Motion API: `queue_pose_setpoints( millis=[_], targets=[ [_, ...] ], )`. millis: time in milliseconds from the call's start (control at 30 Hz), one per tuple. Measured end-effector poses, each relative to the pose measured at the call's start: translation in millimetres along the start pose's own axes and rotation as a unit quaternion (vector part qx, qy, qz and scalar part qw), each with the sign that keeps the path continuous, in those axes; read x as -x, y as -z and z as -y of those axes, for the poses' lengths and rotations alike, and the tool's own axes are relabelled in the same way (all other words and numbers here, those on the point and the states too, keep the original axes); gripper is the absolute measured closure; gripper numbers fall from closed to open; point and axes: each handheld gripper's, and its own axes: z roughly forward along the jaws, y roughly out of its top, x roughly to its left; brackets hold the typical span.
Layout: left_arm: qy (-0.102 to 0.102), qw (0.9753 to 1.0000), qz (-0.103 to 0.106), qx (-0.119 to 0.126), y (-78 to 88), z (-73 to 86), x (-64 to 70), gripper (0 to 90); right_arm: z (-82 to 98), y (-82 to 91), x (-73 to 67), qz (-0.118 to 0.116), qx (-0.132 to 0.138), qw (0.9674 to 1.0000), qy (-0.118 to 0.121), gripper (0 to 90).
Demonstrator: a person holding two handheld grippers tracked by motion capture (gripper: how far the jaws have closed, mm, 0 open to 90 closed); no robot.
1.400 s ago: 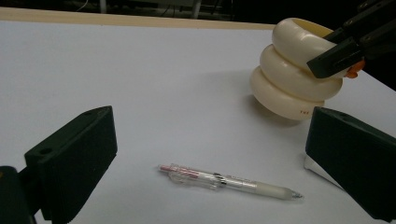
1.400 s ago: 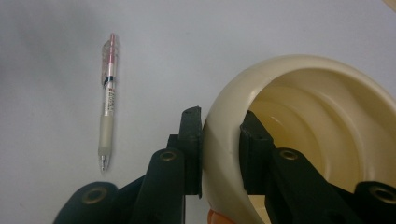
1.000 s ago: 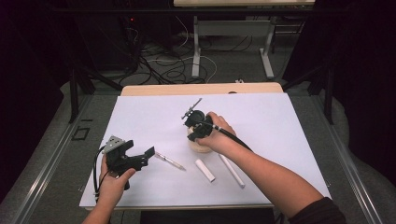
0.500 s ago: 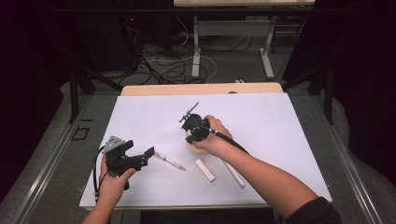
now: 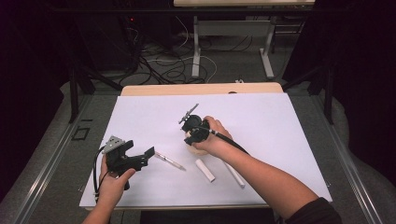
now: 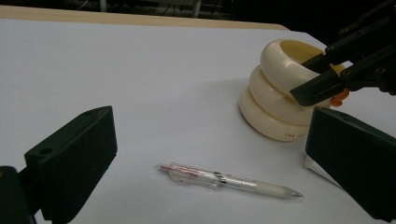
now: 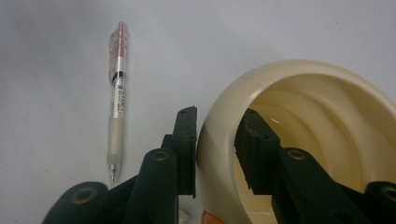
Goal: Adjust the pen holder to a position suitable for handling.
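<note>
Since a second ago little has shifted: the right gripper (image 5: 192,131) has kept its place over the cream ribbed ceramic holder (image 5: 197,148), and its jaws have just been opening a little, with the holder's wall between them. The left gripper (image 5: 142,157) has stayed where it was, near the front left of the white sheet covering the table (image 5: 280,121).

Nearest the person, the left gripper is held low in the left hand (image 5: 114,179), its jaws standing wide apart with nothing between them. In the left gripper view a clear plastic pen with a pink inner tube and a frosted grip (image 6: 229,180) lies flat on the sheet between and just ahead of those jaws, touching neither.

A little further in, two white cylindrical sticks (image 5: 205,170) lie on the sheet just beside the right forearm, close to the front of the holder.

Beyond them stands the holder, upright, near the middle of the sheet. The right gripper view shows one jaw outside the holder's rim (image 7: 219,121) and the other inside the opening, straddling the wall. The outer jaw lies against the wall; a thin gap seems to show at the inner jaw, so a firm grip cannot be told. The right hand (image 5: 212,137) covers most of the holder in the high view.

At the far edge, the wooden tabletop (image 5: 201,89) shows past the sheet.
</note>
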Motion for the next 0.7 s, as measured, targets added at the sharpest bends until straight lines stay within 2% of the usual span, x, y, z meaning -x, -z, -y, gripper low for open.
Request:
queue_pose_setpoints(
  millis=[167, 333, 567, 700],
  targets=[
    [0.0, 1.0, 0.0, 0.0, 0.2, 0.0, -0.2, 2.2, -0.5, 6.2, 0.3, -0.002, 0.02, 0.9997, -0.012, 61.1],
    [0.0, 1.0, 0.0, 0.0, 0.1, 0.0, 0.1, 2.2, 0.6, 12.0, 1.3, -0.001, 0.034, 0.9994, -0.002, 56.3],
    [0.001, 1.0, 0.0, 0.0, 0.0, 0.1, 0.2, 2.2, 4.3, 21.7, 1.9, 0.0, 0.059, 0.9982, -0.003, 50.6],
    [0.001, 1.0, 0.0, 0.0, -0.2, 0.1, 0.2, 2.2, 7.8, 27.8, 2.9, -0.002, 0.068, 0.9976, -0.013, 47.3]
  ],
)
